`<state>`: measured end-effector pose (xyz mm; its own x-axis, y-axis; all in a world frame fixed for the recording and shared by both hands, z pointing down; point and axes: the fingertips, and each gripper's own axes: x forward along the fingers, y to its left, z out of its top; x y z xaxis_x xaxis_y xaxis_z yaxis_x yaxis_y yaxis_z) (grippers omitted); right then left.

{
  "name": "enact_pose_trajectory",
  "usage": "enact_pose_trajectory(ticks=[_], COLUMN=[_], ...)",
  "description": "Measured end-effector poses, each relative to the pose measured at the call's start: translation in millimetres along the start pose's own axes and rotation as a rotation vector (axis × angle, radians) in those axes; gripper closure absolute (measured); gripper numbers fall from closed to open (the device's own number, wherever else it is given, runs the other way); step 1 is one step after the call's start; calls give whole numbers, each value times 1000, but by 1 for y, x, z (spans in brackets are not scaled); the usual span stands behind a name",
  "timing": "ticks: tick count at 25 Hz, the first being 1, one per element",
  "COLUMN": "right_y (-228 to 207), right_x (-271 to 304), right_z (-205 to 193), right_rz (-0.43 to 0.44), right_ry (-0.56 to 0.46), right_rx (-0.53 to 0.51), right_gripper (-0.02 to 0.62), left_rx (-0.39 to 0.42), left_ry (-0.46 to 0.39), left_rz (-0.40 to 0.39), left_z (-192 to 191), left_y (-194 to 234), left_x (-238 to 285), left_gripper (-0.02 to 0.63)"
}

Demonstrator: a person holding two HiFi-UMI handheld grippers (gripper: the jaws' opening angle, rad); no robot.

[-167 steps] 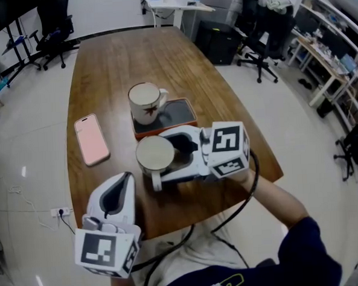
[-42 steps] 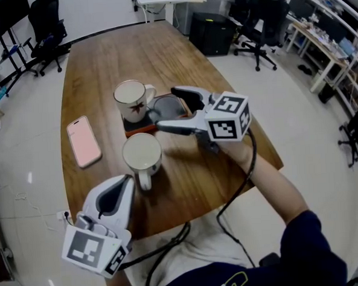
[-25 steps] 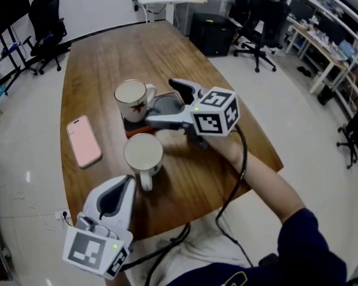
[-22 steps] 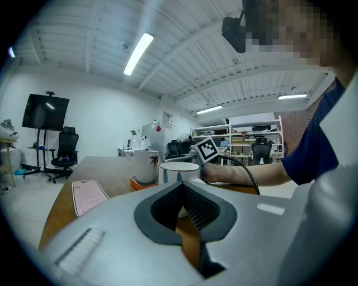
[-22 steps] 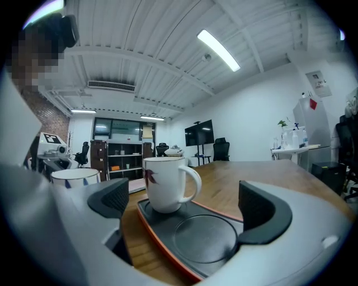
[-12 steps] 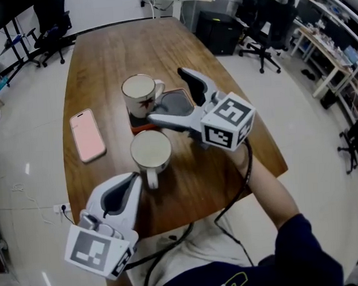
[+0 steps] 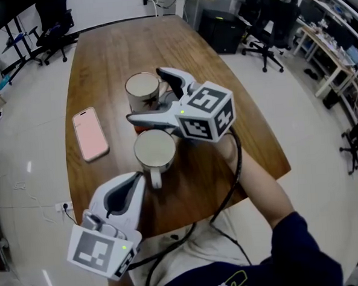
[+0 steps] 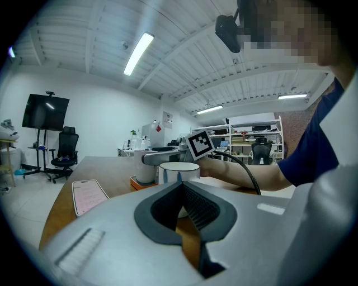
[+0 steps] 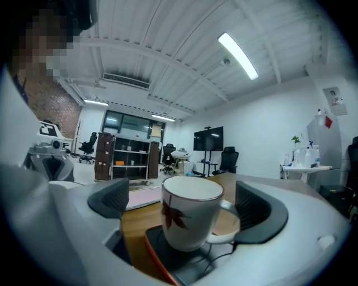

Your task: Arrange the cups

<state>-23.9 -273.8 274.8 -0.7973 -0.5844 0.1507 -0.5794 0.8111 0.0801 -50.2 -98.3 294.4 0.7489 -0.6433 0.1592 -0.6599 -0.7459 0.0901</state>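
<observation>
Cups are sitting close together on the wooden table (image 7: 101,59). Leaf-printed cup (image 9: 189,219) is standing on an orange-edged coaster (image 9: 159,247), between the widely spread jaws of the right gripper (image 9: 179,204); its handle is pointing at one pad. Plain cup (image 7: 155,151) is resting just nearer the person. Left gripper (image 7: 126,188) is hovering at the table edge, jaws pressed together on nothing.

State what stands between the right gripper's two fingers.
A white leaf-print mug on its coaster, with the fingers apart; the right gripper view shows it.
</observation>
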Motion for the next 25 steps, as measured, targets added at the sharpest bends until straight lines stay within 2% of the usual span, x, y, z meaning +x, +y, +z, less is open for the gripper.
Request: enact_pose_trajectory(ticks=[3, 5, 9, 17, 25], right_y=[0, -2, -8, -12, -13], right_x=[5, 8, 3, 2, -3], right_z=[0, 3, 2, 1, 1], right_rz=[-39, -67, -150, -156, -167], right_ry=[6, 24, 72, 50, 88], right_rx=[-23, -63, -140, -34, -18], right_gripper=[29, 75, 229, 239, 253], left_rx=[-3, -2, -3, -2, -6], left_ry=[-2, -3, 1, 4, 4], left_rz=[3, 5, 5, 4, 7], left_z=[1, 2, 1, -1, 0], left_y=[0, 0, -1, 1, 1], left_x=[0, 0, 0, 0, 0], left_gripper=[603, 603, 603, 603, 603])
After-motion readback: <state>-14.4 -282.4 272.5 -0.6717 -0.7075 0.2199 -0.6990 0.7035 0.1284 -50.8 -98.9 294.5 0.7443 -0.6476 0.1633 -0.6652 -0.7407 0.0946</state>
